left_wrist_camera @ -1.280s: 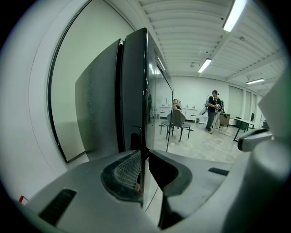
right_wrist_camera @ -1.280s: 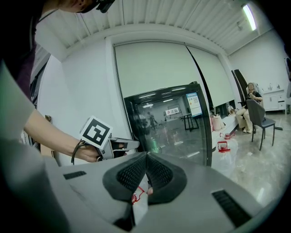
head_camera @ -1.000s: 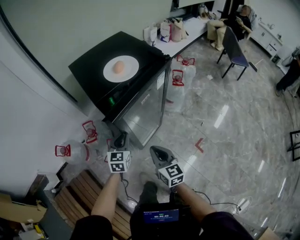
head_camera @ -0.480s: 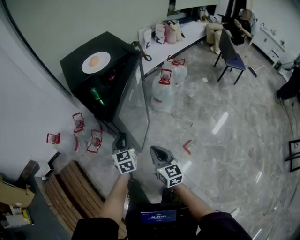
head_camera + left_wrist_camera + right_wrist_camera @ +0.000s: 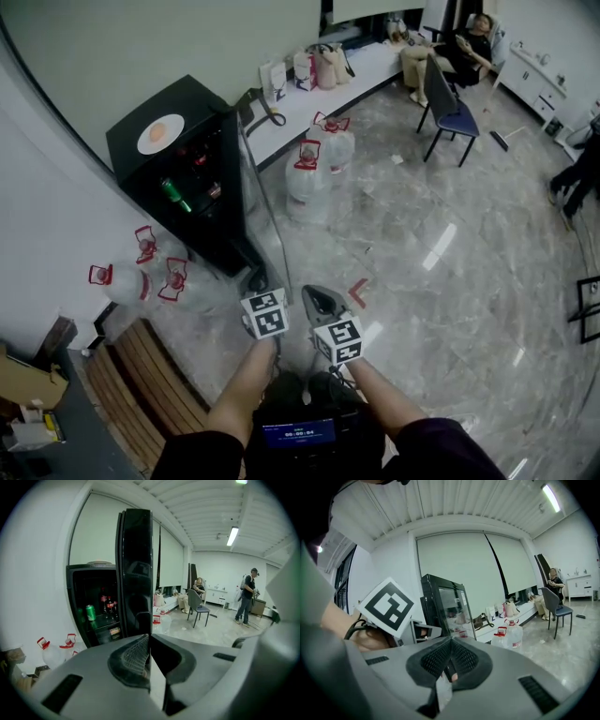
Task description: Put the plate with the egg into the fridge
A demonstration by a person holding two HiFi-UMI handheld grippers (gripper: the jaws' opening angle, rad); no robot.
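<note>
A white plate (image 5: 160, 134) with a brown egg (image 5: 157, 132) lies on top of the black fridge (image 5: 192, 101). The fridge's glass door (image 5: 260, 202) stands swung wide open, showing a green can (image 5: 90, 612) and bottles on the shelves. My left gripper (image 5: 255, 279) is shut, its tips right at the door's free edge (image 5: 136, 564); whether it holds the door I cannot tell. The plate's rim (image 5: 99, 563) shows over the fridge in the left gripper view. My right gripper (image 5: 317, 298) hangs beside the left one, shut and with nothing in it (image 5: 451, 644).
Water jugs with red caps stand left of the fridge (image 5: 141, 272) and right of it (image 5: 314, 164). A wooden pallet (image 5: 141, 384) lies at lower left. A low white bench with bags (image 5: 309, 75), a chair (image 5: 450, 108) and a seated person (image 5: 450, 47) are farther back.
The fridge door has swung from shut to wide open. Both grippers have drawn back from the fridge, the left one staying at the door's edge.
</note>
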